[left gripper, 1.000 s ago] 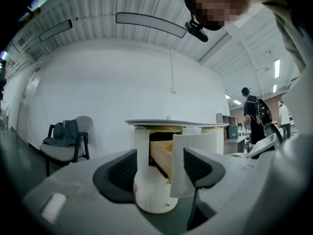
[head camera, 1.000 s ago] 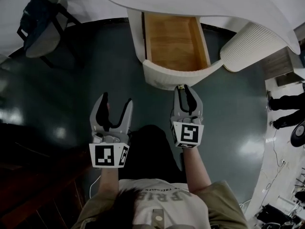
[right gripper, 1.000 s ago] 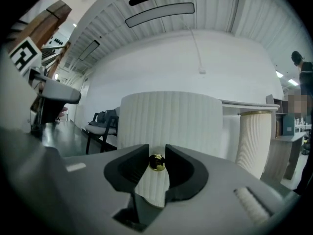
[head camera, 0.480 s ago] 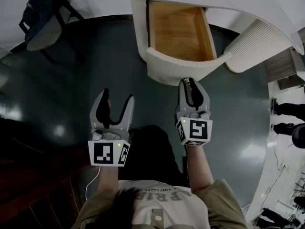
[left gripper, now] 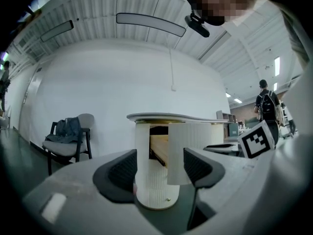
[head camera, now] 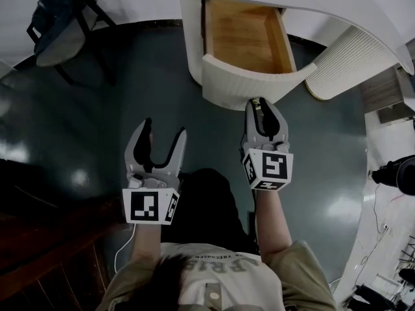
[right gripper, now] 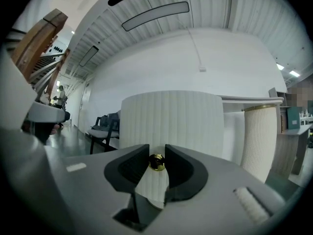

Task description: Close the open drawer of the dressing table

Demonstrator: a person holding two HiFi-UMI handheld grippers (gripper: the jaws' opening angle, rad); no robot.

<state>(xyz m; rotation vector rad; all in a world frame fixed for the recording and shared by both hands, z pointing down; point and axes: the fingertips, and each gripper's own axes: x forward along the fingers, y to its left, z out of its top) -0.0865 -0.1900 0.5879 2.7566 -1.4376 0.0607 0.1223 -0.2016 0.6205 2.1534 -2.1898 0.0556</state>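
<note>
The dressing table [head camera: 305,2] is white with a curved top. Its drawer [head camera: 256,83] stands pulled out, showing a wooden inside behind a white ribbed front. My right gripper [head camera: 258,102] reaches level to the middle of that front. In the right gripper view its jaws [right gripper: 156,163] are shut on the small brass drawer knob [right gripper: 156,161], which both pads touch. My left gripper [head camera: 163,136] hangs lower left of the drawer, open and holding nothing. In the left gripper view it [left gripper: 160,166] faces the table's ribbed pedestal [left gripper: 155,180] from some way off.
A chair [head camera: 57,26] with dark clothing draped over it stands at the far left on the dark glossy floor. A second ribbed pedestal [head camera: 347,60] stands right of the drawer. A person [left gripper: 266,109] with a backpack walks at the far right. Cables lie on the floor at the right edge.
The right gripper has stayed on the knob at the drawer front. The left gripper has sunk a little and remains open. The drawer still stands out.
</note>
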